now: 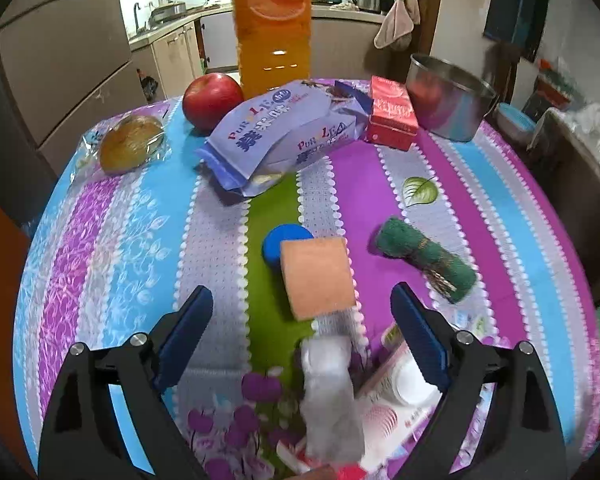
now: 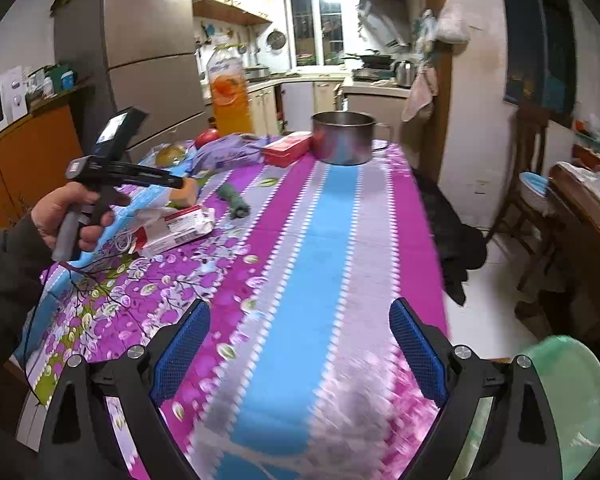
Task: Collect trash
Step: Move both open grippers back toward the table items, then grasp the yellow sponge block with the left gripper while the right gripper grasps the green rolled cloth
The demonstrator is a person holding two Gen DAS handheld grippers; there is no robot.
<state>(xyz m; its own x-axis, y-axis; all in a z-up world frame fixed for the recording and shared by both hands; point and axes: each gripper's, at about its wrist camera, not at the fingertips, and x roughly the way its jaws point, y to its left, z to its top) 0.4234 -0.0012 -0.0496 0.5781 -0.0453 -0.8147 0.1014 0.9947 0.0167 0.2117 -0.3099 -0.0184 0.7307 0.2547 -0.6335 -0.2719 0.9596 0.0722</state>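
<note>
The left gripper (image 1: 302, 312) hangs over the near end of the worktop (image 1: 500, 208) with its jaws spread wide and nothing between them. Just beneath sits the likely trash: a crumpled white wrapper (image 1: 328, 392) lying beside a torn pink-and-white package (image 1: 396, 396), with an orange sponge (image 1: 316, 276) and a blue bottle cap (image 1: 278, 242) just ahead. My read: this is the approach to a first pickup, and the next move calls for dropping lower and centring the wrapper between the fingers before closing.

The right gripper (image 2: 300, 348) is open too, empty, hovering above the bare striped cloth, well away from the clutter. A green bin (image 2: 568, 408) peeks in at its lower right, probably the drop-off.

Farther up the worktop: a rolled green cloth (image 1: 424, 258), a purple snack bag (image 1: 284, 136), a red apple (image 1: 212, 100), a wrapped bun (image 1: 130, 142), a red box (image 1: 392, 114), a steel pot (image 1: 448, 96) and an orange juice bottle (image 1: 274, 28). Behind lies a lit kitchen with a fridge (image 2: 140, 40).
</note>
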